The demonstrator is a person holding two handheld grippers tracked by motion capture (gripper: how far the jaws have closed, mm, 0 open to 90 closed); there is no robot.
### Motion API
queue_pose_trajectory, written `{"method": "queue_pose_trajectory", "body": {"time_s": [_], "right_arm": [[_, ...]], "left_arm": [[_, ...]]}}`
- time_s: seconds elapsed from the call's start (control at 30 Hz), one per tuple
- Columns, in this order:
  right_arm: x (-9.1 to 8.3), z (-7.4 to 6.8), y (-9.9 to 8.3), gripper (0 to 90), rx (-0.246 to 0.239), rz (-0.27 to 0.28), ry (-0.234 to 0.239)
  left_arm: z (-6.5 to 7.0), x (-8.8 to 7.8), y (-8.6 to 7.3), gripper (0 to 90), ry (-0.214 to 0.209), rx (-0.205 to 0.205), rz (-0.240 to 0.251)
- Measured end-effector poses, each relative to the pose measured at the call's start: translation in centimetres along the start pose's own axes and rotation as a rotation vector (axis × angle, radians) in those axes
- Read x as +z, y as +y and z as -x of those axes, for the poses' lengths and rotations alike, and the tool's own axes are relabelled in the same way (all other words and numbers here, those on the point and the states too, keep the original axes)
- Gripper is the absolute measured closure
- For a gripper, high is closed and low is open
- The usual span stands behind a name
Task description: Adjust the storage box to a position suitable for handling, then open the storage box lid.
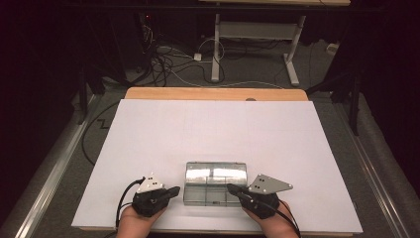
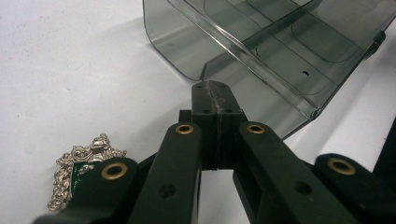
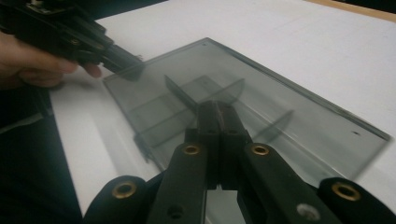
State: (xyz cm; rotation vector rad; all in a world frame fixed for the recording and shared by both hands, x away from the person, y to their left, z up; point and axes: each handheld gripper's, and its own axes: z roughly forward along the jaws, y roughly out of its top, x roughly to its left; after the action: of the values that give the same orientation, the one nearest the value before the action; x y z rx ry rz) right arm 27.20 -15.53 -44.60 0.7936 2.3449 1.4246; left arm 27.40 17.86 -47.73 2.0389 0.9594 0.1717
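1. Two tools flank the work: the left tool [image 1: 174, 190] and the right tool [image 1: 231, 188] both have their jaws pressed fully together, with nothing held between them.
2. The left tool's closed tip sits at the left near corner of the clear plastic box [image 2: 261, 51]; from its own view it looks to be touching or just short of the wall, and I cannot tell which.
3. The right tool's tip lies at the right side of the box [image 3: 243, 107], over or against the tinted lid.
4. The box [image 1: 215, 182] rests near the front middle of the white counter [image 1: 213, 129], between the two hands.
5. It looks light, stiff and smooth, so likely to slide or tip when pushed; thin walls and inner dividers may crack under a hard pinch.
6. Best hold: a wall edge or the lid rim, steadied from the opposite side.
7. A silver ornate pendant [image 2: 79, 163] lies beside the left tool.
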Motion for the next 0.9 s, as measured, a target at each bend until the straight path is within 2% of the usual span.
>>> {"method": "queue_pose_trajectory", "body": {"time_s": [0.13,0.33,0.53,0.63,0.73,0.9], "right_arm": [[0.6,-1.0,0.4,90.0,-0.003,0.002,0.034],[1.3,-1.9,0.5,90.0,-0.029,-0.003,0.052],[1.6,-2.7,0.5,90.0,-0.039,0.002,0.101],[1.9,-3.1,0.5,90.0,-0.059,-0.010,0.128],[2.3,-3.7,0.2,90.0,-0.069,-0.038,0.157],[3.0,-4.5,-0.4,90.0,-0.080,-0.081,0.176]], "left_arm": [[0.4,-0.3,0.1,87.4,0.005,0.020,0.007],[0.6,-0.4,0.4,87.3,0.020,0.038,-0.002],[0.3,-0.4,0.2,87.2,0.015,0.014,0.002],[0.0,-0.4,0.2,87.3,0.010,0.003,0.001],[-0.1,-0.4,0.3,87.3,0.000,0.009,0.002],[0.2,-0.4,0.5,87.3,-0.010,0.015,0.002]]}}
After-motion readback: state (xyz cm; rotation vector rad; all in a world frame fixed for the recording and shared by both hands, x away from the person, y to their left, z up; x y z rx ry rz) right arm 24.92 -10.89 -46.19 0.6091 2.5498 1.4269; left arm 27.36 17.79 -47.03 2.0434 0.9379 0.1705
